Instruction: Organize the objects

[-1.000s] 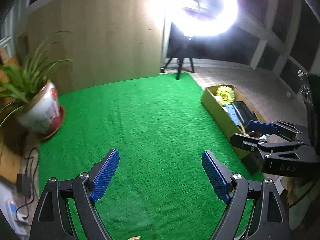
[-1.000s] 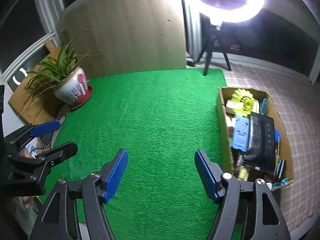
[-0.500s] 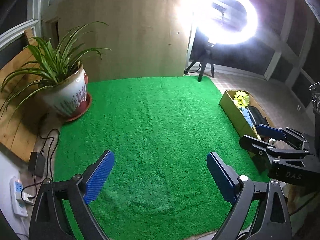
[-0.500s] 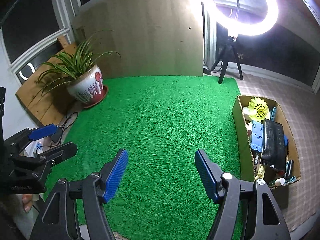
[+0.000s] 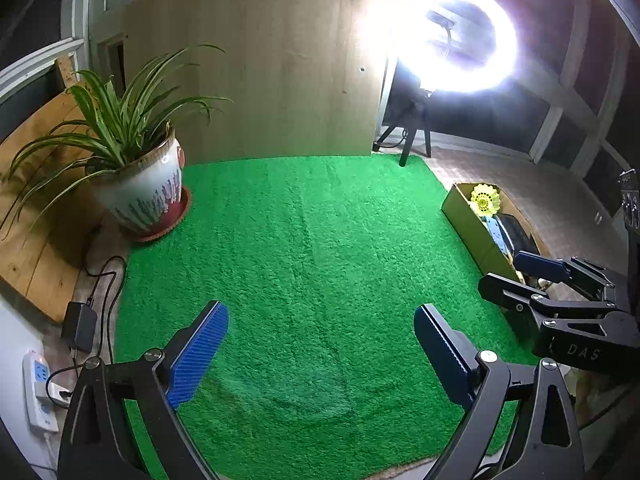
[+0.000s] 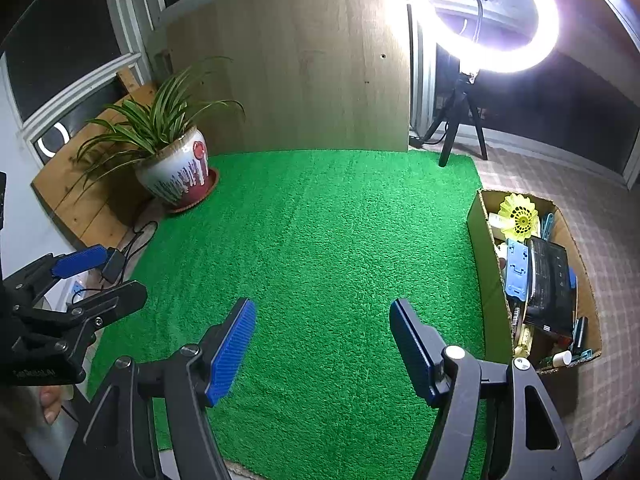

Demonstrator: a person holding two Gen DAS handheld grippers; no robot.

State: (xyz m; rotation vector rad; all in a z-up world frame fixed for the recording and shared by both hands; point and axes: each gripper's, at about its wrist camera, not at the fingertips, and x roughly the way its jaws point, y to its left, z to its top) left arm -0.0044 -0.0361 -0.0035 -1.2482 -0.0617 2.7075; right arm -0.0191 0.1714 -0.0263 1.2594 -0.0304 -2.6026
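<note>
A cardboard box (image 6: 488,264) stands on the floor at the right edge of a green turf mat (image 6: 320,220). It holds a yellow shuttlecock (image 6: 520,216), a blue plastic piece (image 6: 516,272), a black flat item (image 6: 550,280) and several small things. My right gripper (image 6: 323,306) hovers open over the bare mat, nothing between its blue pads. My left gripper (image 5: 320,312) is also open and empty above the mat (image 5: 300,240). In the left wrist view the box (image 5: 468,220) and shuttlecock (image 5: 485,200) sit at the right, behind the right gripper (image 5: 504,270). The left gripper (image 6: 120,272) shows at the right wrist view's left edge.
A potted spider plant (image 5: 140,192) stands at the mat's far left corner. A ring light (image 6: 492,20) on a tripod glares at the back right, beside an upright wooden board (image 6: 300,80). A power strip (image 5: 38,388) and adapter (image 5: 80,326) with cables lie left of the mat.
Both grippers have drawn back from the mat, so the plant and the back wall have come further into view. The left jaws have widened slightly. Neither holds anything.
</note>
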